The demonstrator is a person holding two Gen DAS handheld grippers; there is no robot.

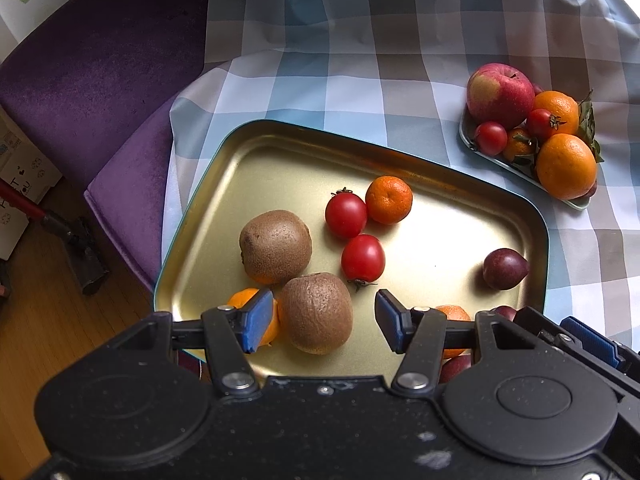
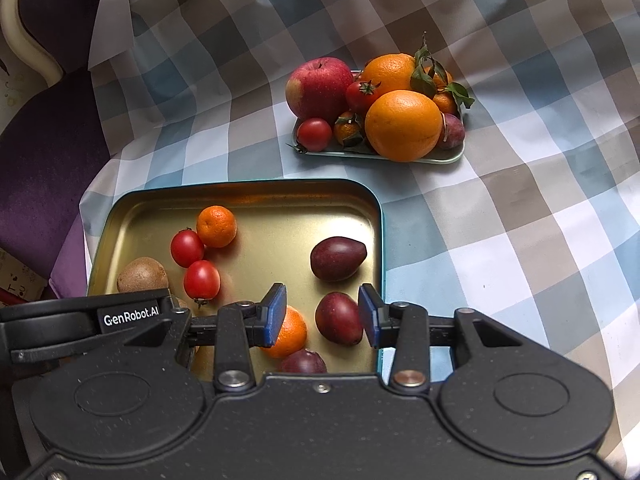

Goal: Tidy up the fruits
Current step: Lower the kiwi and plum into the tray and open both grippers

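A gold tray (image 1: 280, 152) with a teal rim holds loose fruit. My left gripper (image 1: 324, 320) is open, its jaws set wide around the nearer kiwi (image 1: 316, 312); the right pad stands clear of it. Behind lie a second kiwi (image 1: 276, 246), two tomatoes (image 1: 346, 215), a mandarin (image 1: 389, 200) and a plum (image 1: 505, 268). My right gripper (image 2: 322, 316) is open over the tray's right side, a dark plum (image 2: 338, 318) between its pads with a gap on the left. Another plum (image 2: 338, 258), a mandarin (image 2: 290, 334) and a third plum (image 2: 304, 362) lie close by.
A small pale dish (image 2: 440, 158) further back carries an apple (image 2: 318, 88), oranges (image 2: 402, 126), tomatoes and leafy mandarins. A checked cloth (image 2: 520, 240) covers the table. A purple chair (image 1: 100, 80) stands at the left, with wooden floor (image 1: 40, 340) below it.
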